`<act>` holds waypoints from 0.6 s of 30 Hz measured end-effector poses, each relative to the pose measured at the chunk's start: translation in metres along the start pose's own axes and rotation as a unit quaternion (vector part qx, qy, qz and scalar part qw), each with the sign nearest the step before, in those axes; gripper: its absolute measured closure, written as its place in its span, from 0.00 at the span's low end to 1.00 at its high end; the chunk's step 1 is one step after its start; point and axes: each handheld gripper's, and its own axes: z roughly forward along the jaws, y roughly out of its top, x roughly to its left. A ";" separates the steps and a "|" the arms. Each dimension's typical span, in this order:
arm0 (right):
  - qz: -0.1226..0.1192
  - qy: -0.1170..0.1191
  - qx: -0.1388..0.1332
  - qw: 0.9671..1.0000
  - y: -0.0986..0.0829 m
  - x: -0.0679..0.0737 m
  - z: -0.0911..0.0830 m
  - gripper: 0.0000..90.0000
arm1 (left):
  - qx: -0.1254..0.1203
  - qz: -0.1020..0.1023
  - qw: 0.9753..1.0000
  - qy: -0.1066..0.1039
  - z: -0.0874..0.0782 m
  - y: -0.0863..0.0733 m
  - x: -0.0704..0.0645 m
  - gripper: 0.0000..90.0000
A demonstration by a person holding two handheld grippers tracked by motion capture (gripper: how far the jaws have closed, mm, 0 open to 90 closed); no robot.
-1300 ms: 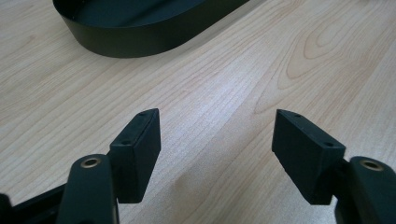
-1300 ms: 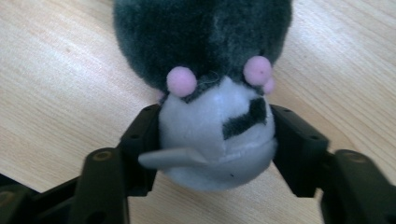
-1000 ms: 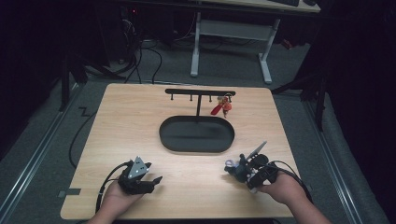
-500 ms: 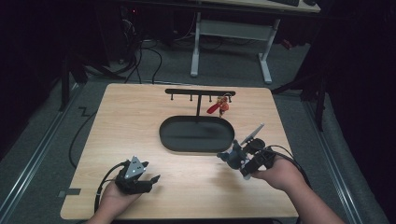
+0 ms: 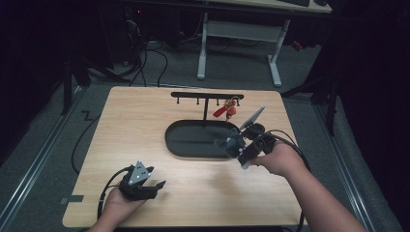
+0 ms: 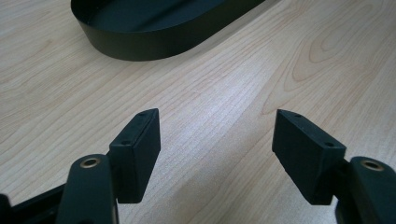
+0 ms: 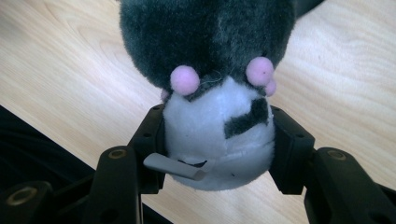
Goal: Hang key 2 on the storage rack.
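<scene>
While the left claw (image 5: 157, 185) rests wide open and empty on the worktop (image 5: 140, 130), the right claw (image 7: 217, 140) grips a plush toy (image 7: 217, 93), seemingly carrying it toward the black oval tray (image 5: 188, 140) for release there.

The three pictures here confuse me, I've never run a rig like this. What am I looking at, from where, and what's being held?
A person works at a wooden table with a hand-held gripper in each hand. The high view looks down from above. In it the left gripper rests near the front edge, jaws apart with nothing between them. The right gripper is by the rim of the black oval tray. The other two pictures come from cameras riding on each gripper. The right gripper view shows its jaws clamping a grey and white plush toy. Behind the tray a black hook rack carries a red keychain.
</scene>
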 end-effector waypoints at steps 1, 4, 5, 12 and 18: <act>-0.002 -0.001 0.000 1.000 0.003 0.000 -0.002 0.53 | 0.000 0.000 1.000 0.000 0.000 0.000 0.000 0.36; 0.003 -0.002 0.001 1.000 0.013 0.002 -0.008 0.53 | 0.000 0.000 1.000 0.000 0.000 0.000 0.000 0.36; 0.003 -0.002 0.001 1.000 0.016 0.002 -0.009 0.53 | -0.001 0.000 1.000 0.000 0.000 0.000 0.000 0.36; 0.013 0.002 -0.003 1.000 0.034 -0.001 -0.023 0.53 | 0.001 0.001 1.000 -0.002 0.000 -0.001 0.000 0.36; 0.022 0.004 -0.007 1.000 0.047 -0.004 -0.034 0.53 | 0.003 0.000 1.000 -0.004 0.000 -0.001 0.000 0.36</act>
